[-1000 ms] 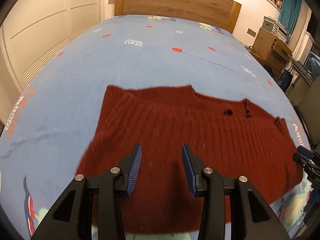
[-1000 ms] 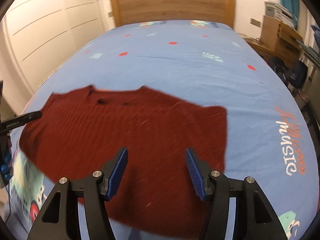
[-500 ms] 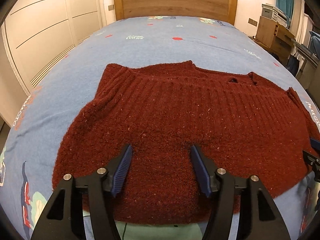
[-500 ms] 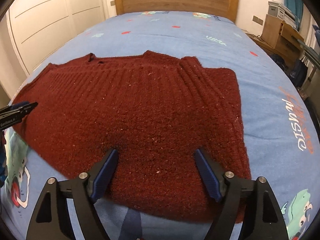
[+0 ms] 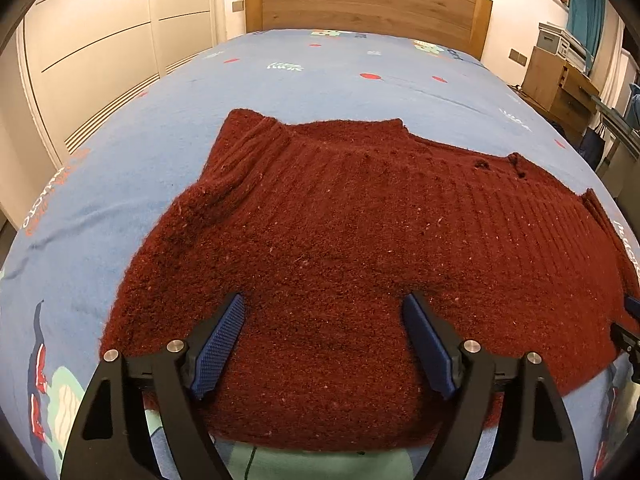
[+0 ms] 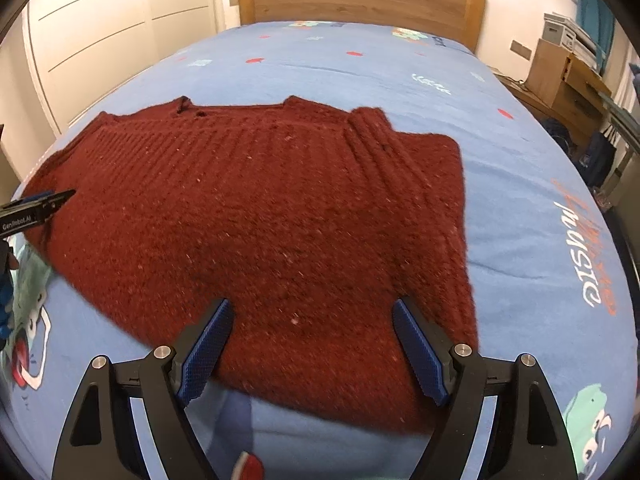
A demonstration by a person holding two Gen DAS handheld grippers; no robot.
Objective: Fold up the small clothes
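Left wrist view showed us the bed (image 5: pixel 328 76), covered in a blue printed sheet, with a wooden headboard (image 5: pixel 368 4) at its far end and pale wardrobe doors (image 5: pixel 100 64) along one side. We saw a dark red knitted sweater (image 5: pixel 360 240) lying spread flat on the sheet near the bed's closer edge, its ribbed part toward the headboard. Our left tongs (image 5: pixel 324 320) hung over the sweater's near hem with the jaws spread wide; they had just been opening, and the blue pads (image 5: pixel 218 350) pressed on nothing. In the right wrist view, we saw the right tongs (image 6: pixel 310 318) likewise released above the sweater (image 6: pixel 260 220) near its near edge, jaws wide apart, having widened a moment ago, with only flat knit showing between them.
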